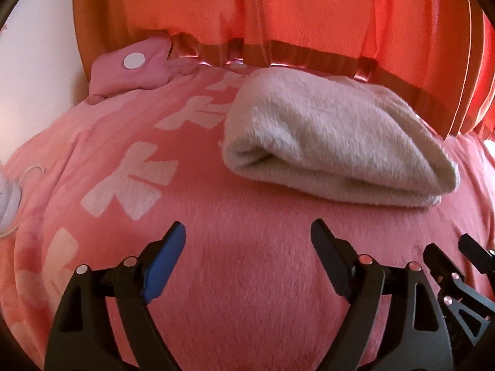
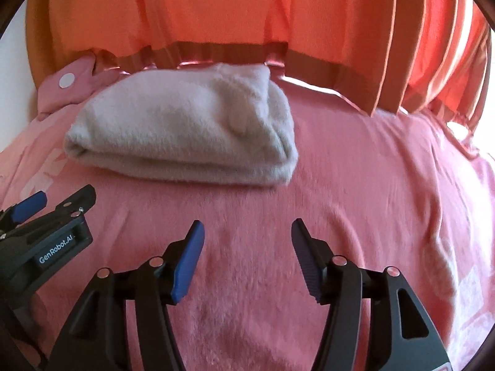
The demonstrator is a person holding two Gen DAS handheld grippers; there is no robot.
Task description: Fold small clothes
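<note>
My left gripper [image 1: 247,235] hangs with its jaws spread wide and nothing between them, low over the pink blanket [image 1: 247,293]. My right gripper [image 2: 246,232] is the same: parted, empty, just above the blanket. The two sit side by side, near each other, both pointed toward the garment.

The garment [image 1: 334,142] is a fluffy cream piece lying on the blanket ahead of me, well short of the orange curtain [image 1: 278,6] behind it. It is already doubled over into a thick bundle, with layered edges showing along its near side and a rolled fold at its left end. From the right wrist view the garment [image 2: 185,130] sits ahead and to the left, with a small nub or tab on its top (a button or a tuft, I cannot tell which).

I judge it light, soft and springy. The pile looks plush, so it should not slip in the pads, but a fat fold like this tends to puff open again. If another fold is wanted, I would pinch the stacked layers at the two near corners, one gripper each, taking all layers together so none slides out. A pink pillow [image 1: 130,71] lies at the far left, apart from the garment.
</note>
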